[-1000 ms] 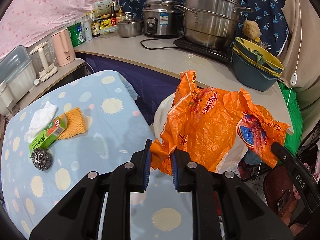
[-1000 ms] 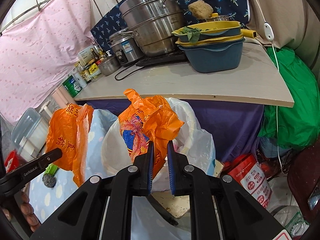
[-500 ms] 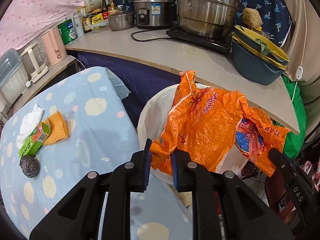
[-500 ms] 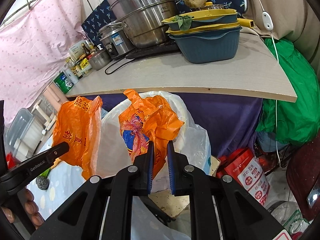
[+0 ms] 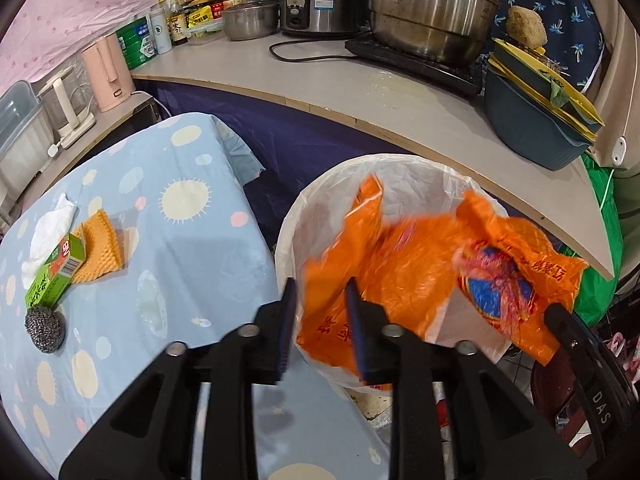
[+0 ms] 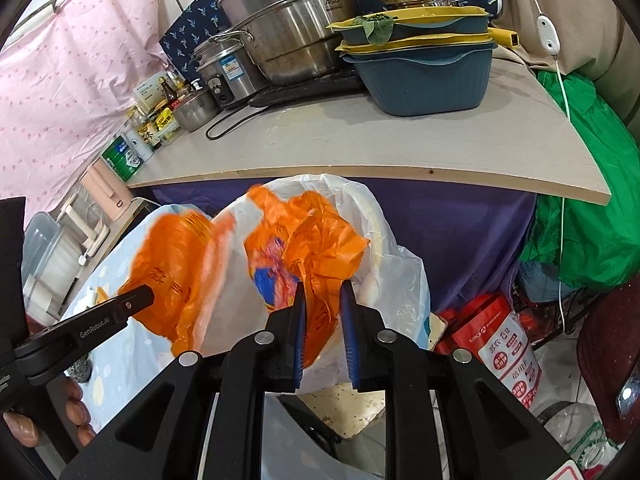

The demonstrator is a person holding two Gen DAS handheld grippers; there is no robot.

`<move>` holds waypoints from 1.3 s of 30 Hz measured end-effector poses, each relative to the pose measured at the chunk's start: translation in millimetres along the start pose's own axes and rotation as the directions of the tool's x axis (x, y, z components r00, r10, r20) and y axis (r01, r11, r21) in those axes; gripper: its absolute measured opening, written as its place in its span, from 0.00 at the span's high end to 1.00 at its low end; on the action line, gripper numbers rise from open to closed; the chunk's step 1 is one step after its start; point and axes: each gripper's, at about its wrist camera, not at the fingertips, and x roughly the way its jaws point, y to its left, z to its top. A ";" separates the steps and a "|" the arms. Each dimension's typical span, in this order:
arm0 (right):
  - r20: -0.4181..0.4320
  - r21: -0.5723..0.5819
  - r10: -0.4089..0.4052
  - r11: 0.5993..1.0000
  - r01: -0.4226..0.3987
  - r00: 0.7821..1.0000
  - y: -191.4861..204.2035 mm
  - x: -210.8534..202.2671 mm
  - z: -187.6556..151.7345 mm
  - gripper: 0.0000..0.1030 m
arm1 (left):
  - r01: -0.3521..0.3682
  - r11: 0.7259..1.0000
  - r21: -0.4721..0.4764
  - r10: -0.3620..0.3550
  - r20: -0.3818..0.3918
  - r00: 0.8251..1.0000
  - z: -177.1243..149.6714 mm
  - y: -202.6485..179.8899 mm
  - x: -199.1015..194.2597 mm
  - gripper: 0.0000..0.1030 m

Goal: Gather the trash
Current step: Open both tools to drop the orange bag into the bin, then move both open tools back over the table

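As both hand-held grippers' jaws open, the orange bag [image 5: 404,276] stretches between them — left hand-held gripper [image 5: 320,320] released, right hand-held gripper [image 6: 324,328] loosening — directly over the lined bin [image 5: 404,168].

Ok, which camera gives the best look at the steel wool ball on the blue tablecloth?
The left wrist view: the steel wool ball sits fully exposed beside the green box. In the right wrist view only a grey sliver shows behind the left gripper.
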 end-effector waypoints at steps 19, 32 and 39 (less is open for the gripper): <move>0.026 -0.010 0.031 0.999 -0.031 0.999 14.9 -15.9 -1.9 0.69 | -0.028 0.996 -0.088 0.032 0.046 0.998 -6.3 33.9 -25.5 0.34; 0.025 -0.078 0.083 0.994 -0.081 0.996 58.4 -27.6 -12.2 0.69 | -0.052 0.985 -0.163 0.067 0.086 0.994 -23.9 80.4 -59.4 0.31; -0.003 -0.135 0.127 0.983 -0.126 0.992 97.6 -24.7 -26.2 0.69 | -0.089 0.968 -0.235 0.110 0.077 0.991 -41.2 125.7 -70.5 0.30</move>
